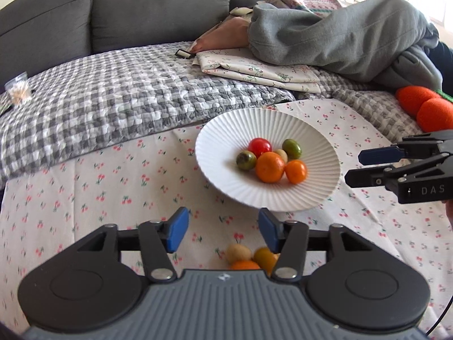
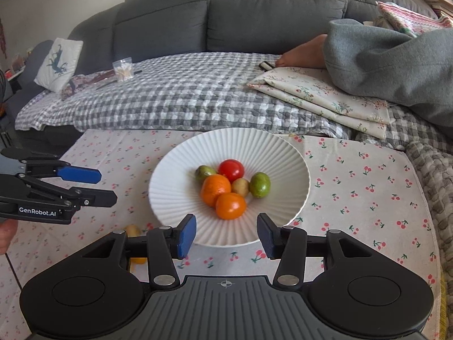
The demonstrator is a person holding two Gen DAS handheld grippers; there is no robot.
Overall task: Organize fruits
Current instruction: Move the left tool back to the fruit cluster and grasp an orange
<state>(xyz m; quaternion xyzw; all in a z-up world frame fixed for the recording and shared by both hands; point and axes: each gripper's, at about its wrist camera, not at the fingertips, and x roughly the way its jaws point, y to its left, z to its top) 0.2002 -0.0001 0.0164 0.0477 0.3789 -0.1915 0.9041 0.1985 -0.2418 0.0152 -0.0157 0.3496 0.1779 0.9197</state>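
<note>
Both my grippers, left (image 1: pixel 223 231) and right (image 2: pixel 226 233), parted, empty; loose fruit (image 1: pixel 250 256) near plate (image 1: pixel 226 181): centre jaws, squeeze gently

Fruits (image 2: pixel 226 188) in plate (image 2: pixel 271 147) on tablecloth (image 2: pixel 354 198), sofa (image 2: pixel 254 14) behind, perhaps three loose fruits (image 1: pixel 249 256) before plate

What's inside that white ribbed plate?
The white plate holds six small fruits in a cluster: a red tomato, two oranges, two green fruits and a small pale one, partly hidden between them. Whatever lies beneath the cluster is covered.
</note>
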